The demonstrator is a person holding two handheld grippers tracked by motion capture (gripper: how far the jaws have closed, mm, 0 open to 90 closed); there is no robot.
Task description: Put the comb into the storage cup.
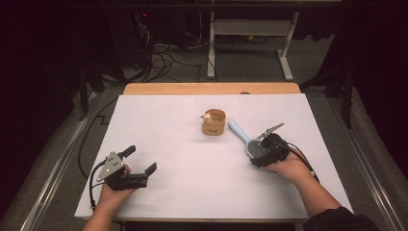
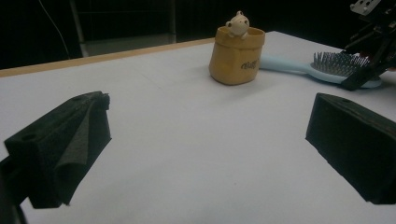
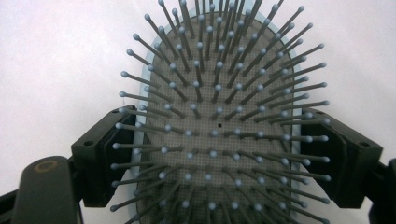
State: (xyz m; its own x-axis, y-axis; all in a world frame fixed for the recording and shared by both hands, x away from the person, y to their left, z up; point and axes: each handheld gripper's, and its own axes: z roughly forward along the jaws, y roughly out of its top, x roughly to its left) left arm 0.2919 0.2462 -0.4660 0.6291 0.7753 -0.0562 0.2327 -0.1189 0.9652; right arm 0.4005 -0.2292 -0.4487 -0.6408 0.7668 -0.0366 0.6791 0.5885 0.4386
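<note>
Right gripper (image 1: pixel 263 148), right of centre in the high view, has its jaws either side of the hairbrush (image 1: pixel 246 140) head, bristles up; whether the pads press yet is unclear. Left gripper (image 1: pixel 140 161), lower left, is wide open and empty. Bare white table (image 1: pixel 192 183) lies between them. The tan pot (image 1: pixel 214 122) at centre bears unreadable writing.

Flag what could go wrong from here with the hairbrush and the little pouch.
The right gripper straddles only the wide head of the hairbrush; on that rounded rim the jaws may slip. The handle points at the tan pouch, so a careless swing could knock it or its small figure over.
</note>
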